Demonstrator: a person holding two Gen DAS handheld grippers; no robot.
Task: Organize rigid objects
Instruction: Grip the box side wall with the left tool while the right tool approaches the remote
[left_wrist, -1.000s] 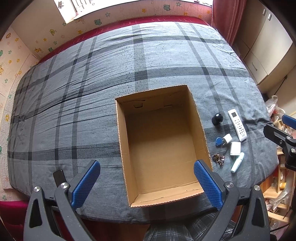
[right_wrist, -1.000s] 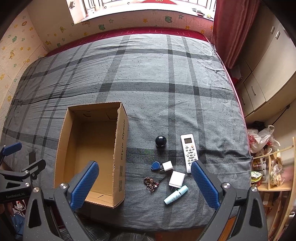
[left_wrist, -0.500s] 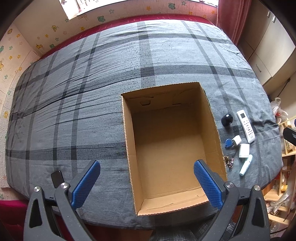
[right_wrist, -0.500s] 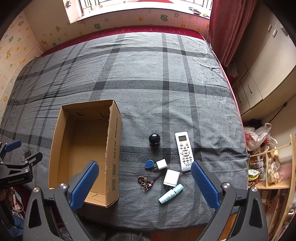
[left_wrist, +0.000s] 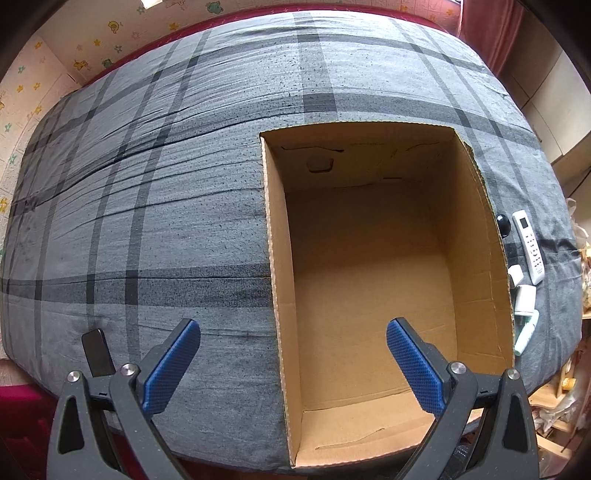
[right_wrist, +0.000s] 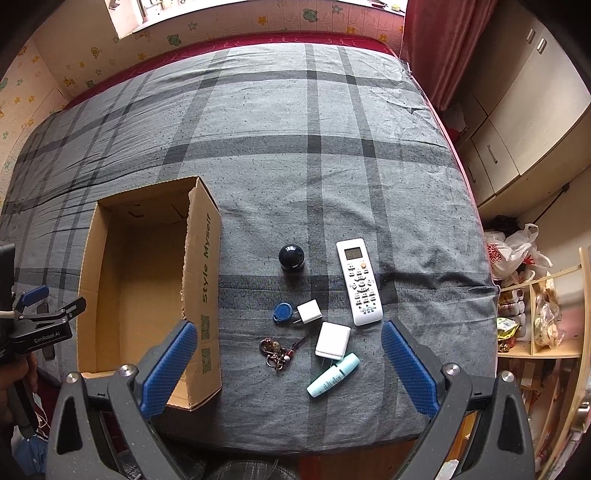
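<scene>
Cardboard is where everything has to end up: the open box (right_wrist: 147, 288) sits on the grey plaid bed (right_wrist: 314, 155), with nothing visible inside it, so by my reckoning the sorting has not begun. My right gripper (right_wrist: 284, 365) hangs spread wide and holds nothing, poised above the cluster lying just to the right of the box; my left gripper (left_wrist: 293, 362) is equally wide and unladen, over the box's near left corner. I count seven loose things, one of each: a white remote (right_wrist: 358, 282), a dark round knob-like piece (right_wrist: 291, 257), a blue key fob (right_wrist: 282, 311), a small white plug (right_wrist: 309, 311), a larger white charger (right_wrist: 332, 339), a teal tube (right_wrist: 333, 374), and a key bunch (right_wrist: 275, 351), though I cannot tell how many keys are on it. To do this step well, I judge it best to start with the tube or the charger, since they lie nearest my right gripper. The two touch or nearly so, so I should come straight down over one and close across its narrow width without nudging its neighbour. The soft bedding will give under pressure, so I would pinch low and lift cleanly before swinging left over the box wall. The left gripper can steady the box if it shifts.
</scene>
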